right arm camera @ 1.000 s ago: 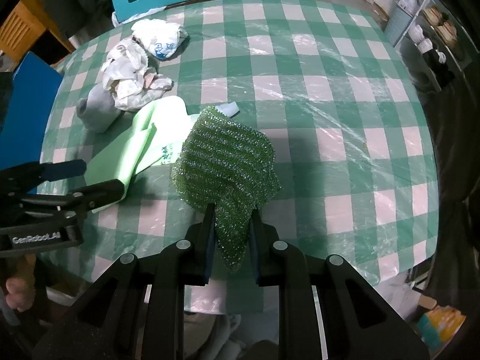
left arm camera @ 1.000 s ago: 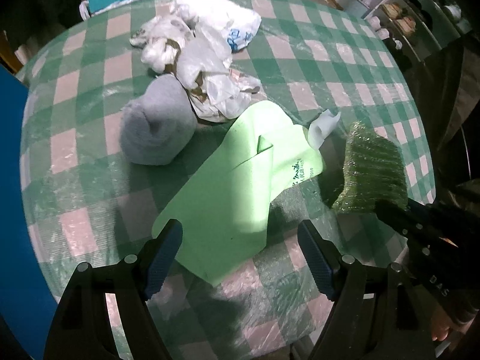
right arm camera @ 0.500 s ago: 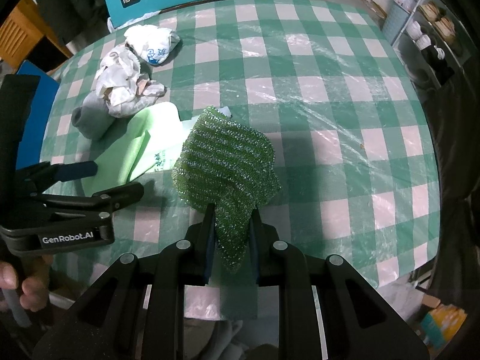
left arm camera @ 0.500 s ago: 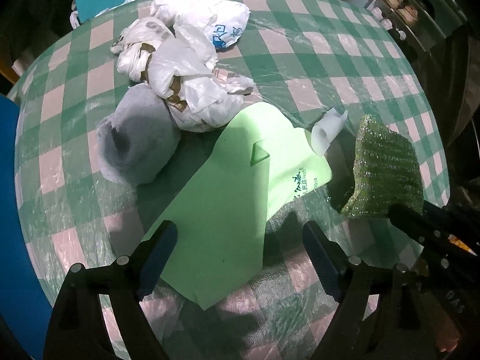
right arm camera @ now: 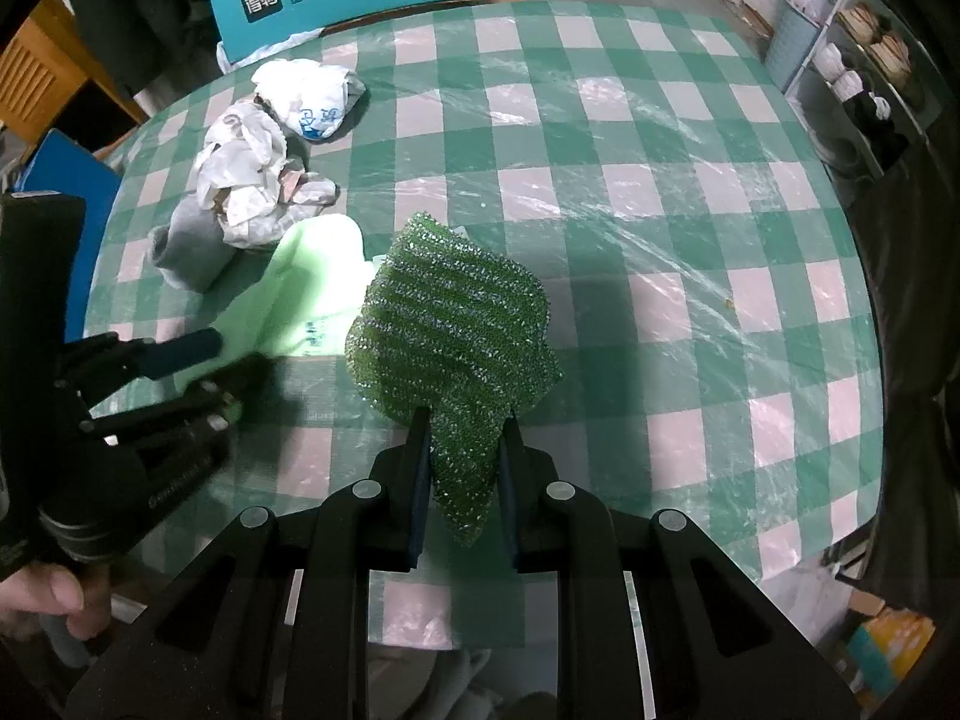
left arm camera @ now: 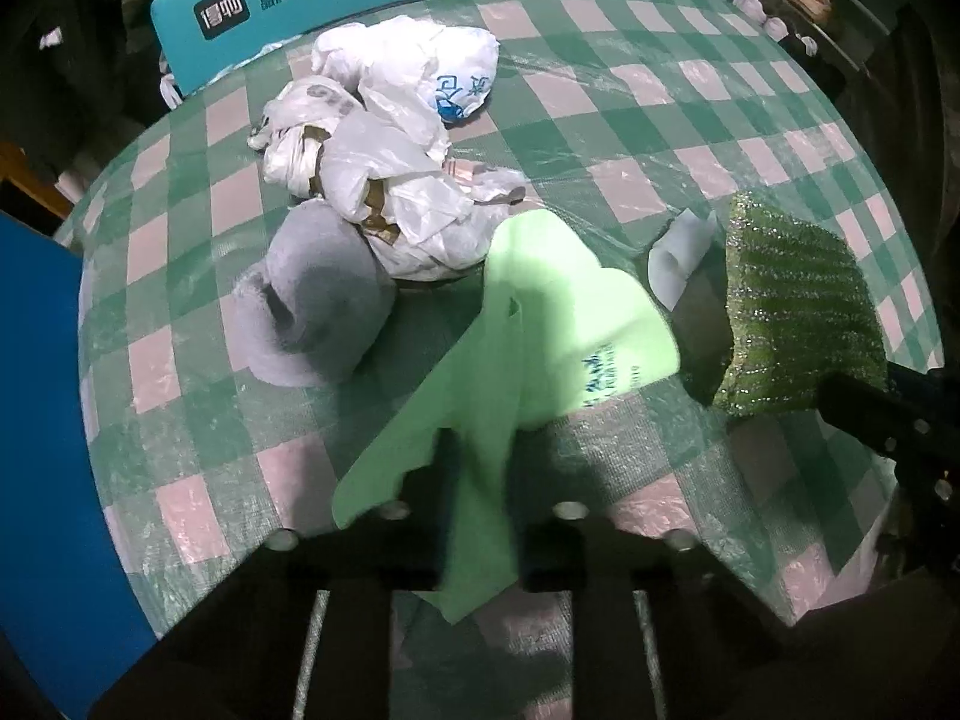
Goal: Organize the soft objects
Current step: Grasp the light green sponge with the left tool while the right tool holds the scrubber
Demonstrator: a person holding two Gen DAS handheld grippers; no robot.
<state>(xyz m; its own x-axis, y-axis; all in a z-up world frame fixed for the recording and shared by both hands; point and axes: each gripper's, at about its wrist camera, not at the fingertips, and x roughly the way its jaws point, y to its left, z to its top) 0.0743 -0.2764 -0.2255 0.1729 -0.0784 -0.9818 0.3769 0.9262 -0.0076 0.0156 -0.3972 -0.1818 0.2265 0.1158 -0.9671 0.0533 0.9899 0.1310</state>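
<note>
Left hand-held gripper (left arm camera: 480, 516) seemingly pinching green bag (left arm camera: 540, 324) | right (right arm camera: 462, 474) clamps scouring pad (right arm camera: 450, 330)

Left gripper (left arm camera: 477, 516) clamped on light green cloth (left arm camera: 540, 324); grey sock roll (left arm camera: 312, 306) and white plastic bags (left arm camera: 390, 156) beyond, glittery green scrubber (left arm camera: 792, 312) rightward.

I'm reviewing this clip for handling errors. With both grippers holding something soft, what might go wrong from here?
The left gripper pinches only the near corner of the light green cloth; lifted, its far end may drag the crumpled plastic bags and grey sock roll lying against it. The right gripper holds the green scrubber by one narrow corner, which might slip.
</note>
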